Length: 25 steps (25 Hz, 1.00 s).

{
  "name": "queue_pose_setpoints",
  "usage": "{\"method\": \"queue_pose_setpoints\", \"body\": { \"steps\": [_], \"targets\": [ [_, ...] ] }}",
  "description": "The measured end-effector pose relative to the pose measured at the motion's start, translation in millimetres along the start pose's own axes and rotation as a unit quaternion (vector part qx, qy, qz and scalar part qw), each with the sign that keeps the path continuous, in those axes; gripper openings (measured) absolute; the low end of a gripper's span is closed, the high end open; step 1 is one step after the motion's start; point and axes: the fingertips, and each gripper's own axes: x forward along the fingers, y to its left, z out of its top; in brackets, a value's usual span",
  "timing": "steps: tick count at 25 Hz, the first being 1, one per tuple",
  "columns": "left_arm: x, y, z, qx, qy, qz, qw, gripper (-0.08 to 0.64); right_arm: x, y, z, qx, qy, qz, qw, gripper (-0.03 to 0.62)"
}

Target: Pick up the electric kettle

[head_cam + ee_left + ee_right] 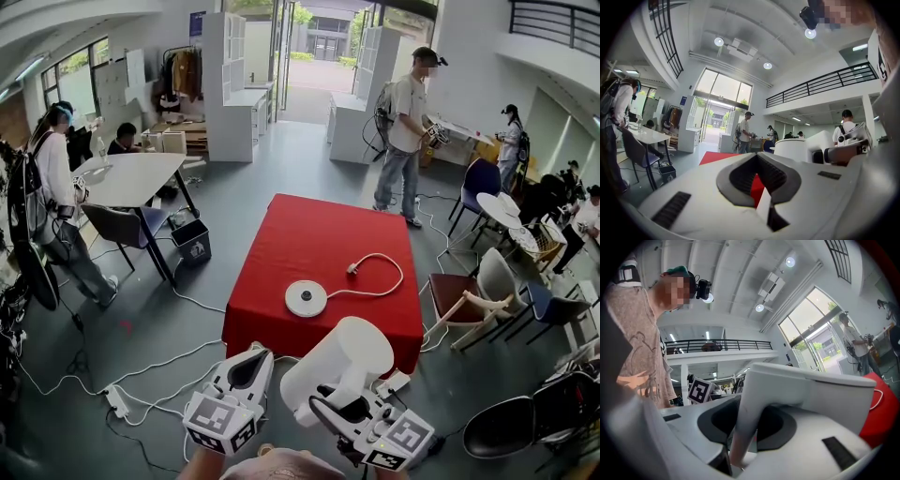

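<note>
The white electric kettle (337, 361) hangs in the air in front of the red table (309, 225), off its round white base (307, 298). My right gripper (337, 405) is shut on the kettle's handle (749, 413), which runs between the grey pads in the right gripper view. The kettle's body (811, 387) fills the space ahead of it. My left gripper (253, 358) is held level just left of the kettle, shut with nothing in it. The kettle (799, 149) shows at its right in the left gripper view. The base's white cord (382, 274) loops across the tablecloth.
Chairs (478, 298) stand right of the table, and a black chair (520, 427) is at the near right. A person (403, 141) stands beyond the table. A white table (131, 176), a black bin (192, 240) and people are at the left. Cables and a power strip (118, 401) lie on the floor.
</note>
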Motion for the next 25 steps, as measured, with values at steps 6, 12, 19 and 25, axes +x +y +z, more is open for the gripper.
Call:
{"method": "queue_pose_setpoints", "body": {
  "steps": [6,12,19,25],
  "targets": [
    [-5,0,-1,0.002,0.001,-0.005,1.0,-0.006,3,3,0,-0.009,0.004,-0.003,1.0,0.133],
    [-6,-4,-1,0.002,0.002,-0.01,1.0,-0.006,1,3,3,-0.01,0.004,-0.006,1.0,0.133],
    [-7,-9,3,0.002,0.001,-0.013,0.9999,-0.006,-2,6,8,-0.011,0.002,-0.005,1.0,0.133],
    [-7,-9,2,0.003,0.002,-0.014,0.9999,-0.006,0,7,9,-0.014,0.004,-0.003,1.0,0.133]
  ]
}}
